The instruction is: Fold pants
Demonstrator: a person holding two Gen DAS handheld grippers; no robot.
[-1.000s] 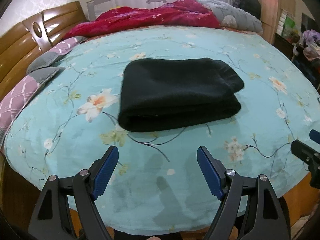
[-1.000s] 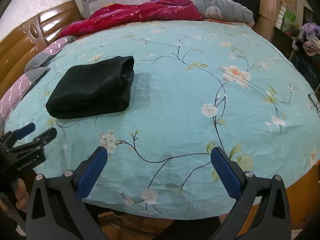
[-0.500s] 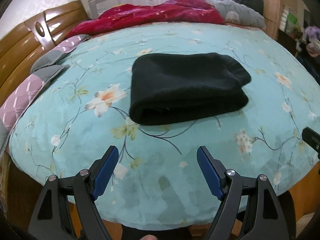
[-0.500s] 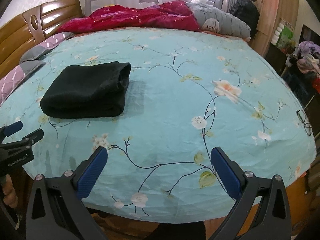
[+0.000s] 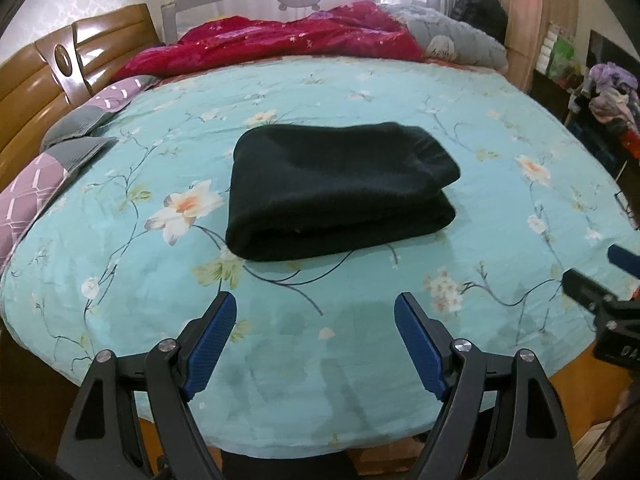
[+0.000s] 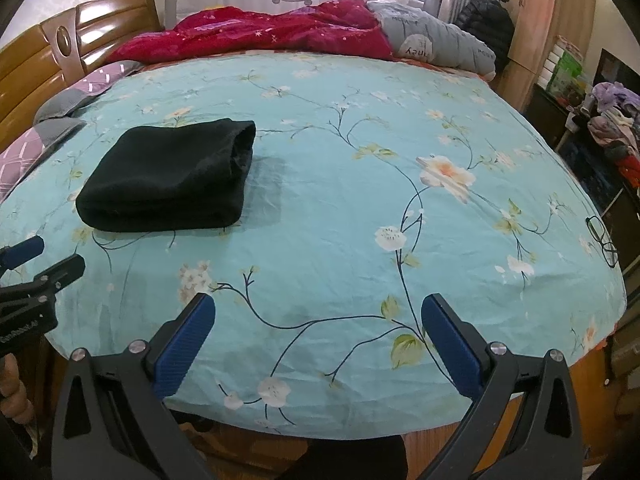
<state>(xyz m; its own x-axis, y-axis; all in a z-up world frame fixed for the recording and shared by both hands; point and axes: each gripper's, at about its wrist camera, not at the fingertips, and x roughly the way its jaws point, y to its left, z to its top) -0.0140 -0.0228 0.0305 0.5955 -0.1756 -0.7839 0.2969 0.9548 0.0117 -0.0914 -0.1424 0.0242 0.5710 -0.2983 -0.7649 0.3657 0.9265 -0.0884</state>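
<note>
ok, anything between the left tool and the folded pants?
Nothing but bare floral bedsheet between the open left tool and the folded black pants, with only shadows on it. The left wrist view shows it.

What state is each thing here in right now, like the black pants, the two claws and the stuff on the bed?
Black pants: folded into a compact stack, lying on the sheet, untouched.
Left claw: open, empty, short of the pants.
Right claw: open, empty, over bare sheet.
Red quilt: bunched at the far side.
Glasses: lying near the bed's right edge.
</note>
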